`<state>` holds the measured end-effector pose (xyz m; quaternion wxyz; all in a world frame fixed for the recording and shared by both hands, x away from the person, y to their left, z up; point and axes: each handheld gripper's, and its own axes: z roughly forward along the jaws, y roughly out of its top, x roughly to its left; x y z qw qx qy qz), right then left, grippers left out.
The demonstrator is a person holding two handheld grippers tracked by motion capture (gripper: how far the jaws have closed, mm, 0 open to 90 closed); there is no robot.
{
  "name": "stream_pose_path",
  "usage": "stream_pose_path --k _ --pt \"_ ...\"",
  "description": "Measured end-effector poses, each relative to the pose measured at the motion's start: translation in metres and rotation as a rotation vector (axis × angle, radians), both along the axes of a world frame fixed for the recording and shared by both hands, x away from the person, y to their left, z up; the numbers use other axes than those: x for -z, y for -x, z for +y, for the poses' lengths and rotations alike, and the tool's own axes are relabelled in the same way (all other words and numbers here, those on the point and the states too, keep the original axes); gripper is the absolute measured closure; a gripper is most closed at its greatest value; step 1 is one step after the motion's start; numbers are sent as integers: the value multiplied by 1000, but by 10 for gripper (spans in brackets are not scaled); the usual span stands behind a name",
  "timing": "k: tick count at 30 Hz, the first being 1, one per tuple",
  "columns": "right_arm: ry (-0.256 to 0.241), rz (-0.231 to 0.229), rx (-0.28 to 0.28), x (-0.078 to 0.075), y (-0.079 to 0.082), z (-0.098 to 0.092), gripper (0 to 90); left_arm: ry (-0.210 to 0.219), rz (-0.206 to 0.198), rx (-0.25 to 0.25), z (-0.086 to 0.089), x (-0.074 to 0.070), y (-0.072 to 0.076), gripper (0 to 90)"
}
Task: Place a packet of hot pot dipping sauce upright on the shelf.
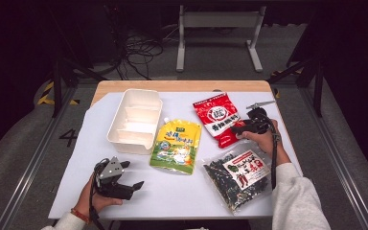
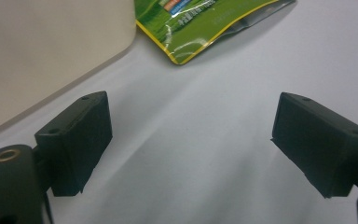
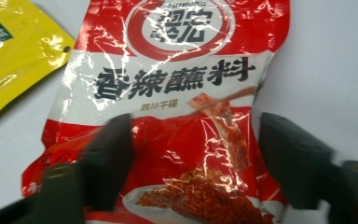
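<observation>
Right gripper (image 3: 193,158) agape over red packet (image 3: 177,93), yellow pouch (image 3: 14,51) beside; white tray (image 1: 135,120) beyond

The table (image 1: 182,196) carries three food pouches: one red pouch (image 1: 219,118) under the right gripper (image 1: 239,128), one yellow-green pouch (image 1: 176,146) between the two grippers, and one clear bag of dark dried food (image 1: 237,176). One white tray (image 1: 135,120) lies beyond the left gripper (image 1: 133,179). Two grippers are present.
</observation>
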<state>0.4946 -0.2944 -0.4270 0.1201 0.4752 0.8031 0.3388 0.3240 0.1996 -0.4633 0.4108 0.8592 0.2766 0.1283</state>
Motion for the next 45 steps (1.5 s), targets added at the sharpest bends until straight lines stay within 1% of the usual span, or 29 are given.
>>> stream_pose_path --k 3,4,7,10,12,15,16,17,20,21,22,24,26,29,30,31,34,37,39,41,42,43,45 --pt "-23 24 -20 1 0 -2 447 4 9 15 -1 0 0 163" --pt "-30 27 -24 1 1 -4 484 7 13 15 -1 0 0 166" --pt "-29 36 -45 0 1 -4 533 7 16 18 -1 0 -1 180" --pt "-15 31 -63 -2 3 -2 598 -4 19 17 -2 0 -2 181" --pt "-11 23 -72 -4 4 -2 669 6 31 13 -2 0 -3 178" --pt "-3 14 -72 -5 6 -1 703 22 40 13 -1 0 -5 176" --pt "-1 3 -72 -6 7 0 724 28 43 18 -1 0 -5 178" --pt "-5 -6 -74 -6 8 0 739 44 49 25 0 0 -6 183" --pt "-44 -24 -88 -7 12 3 759 61 59 25 2 -1 -7 191" --pt "-49 -28 -98 -7 14 5 762 66 58 22 2 -2 -7 191" --pt "-46 -43 -103 -8 16 8 766 70 61 23 2 -2 -7 191" --pt "-53 -64 -104 -10 19 12 774 71 63 23 2 -3 -7 191" --pt "-63 -94 -103 -15 24 14 781 77 67 23 1 -3 -6 191" --pt "-91 -132 -119 -22 35 17 787 73 61 27 0 -5 -6 189" --pt "-97 -140 -117 -23 37 17 787 85 74 30 -1 -5 -6 189" --pt "-110 -150 -121 -25 41 17 788 87 79 32 -3 -5 -5 189" --pt "-130 -176 -120 -27 50 17 789 99 84 55 -8 -8 -4 188" --pt "-162 -191 -140 -31 60 18 790 119 88 75 -16 -13 -3 187" --pt "-165 -207 -150 -35 68 21 791 125 88 86 -21 -16 -2 187" --pt "-174 -225 -173 -38 78 25 791 136 74 93 -27 -19 -3 169" --pt "-176 -229 -177 -40 81 26 791 142 61 86 -30 -20 -4 167" --pt "-179 -242 -184 -42 86 28 791 154 61 88 -32 -21 -5 160" --pt "-187 -255 -196 -44 96 32 791 182 83 100 -39 -23 -8 155"
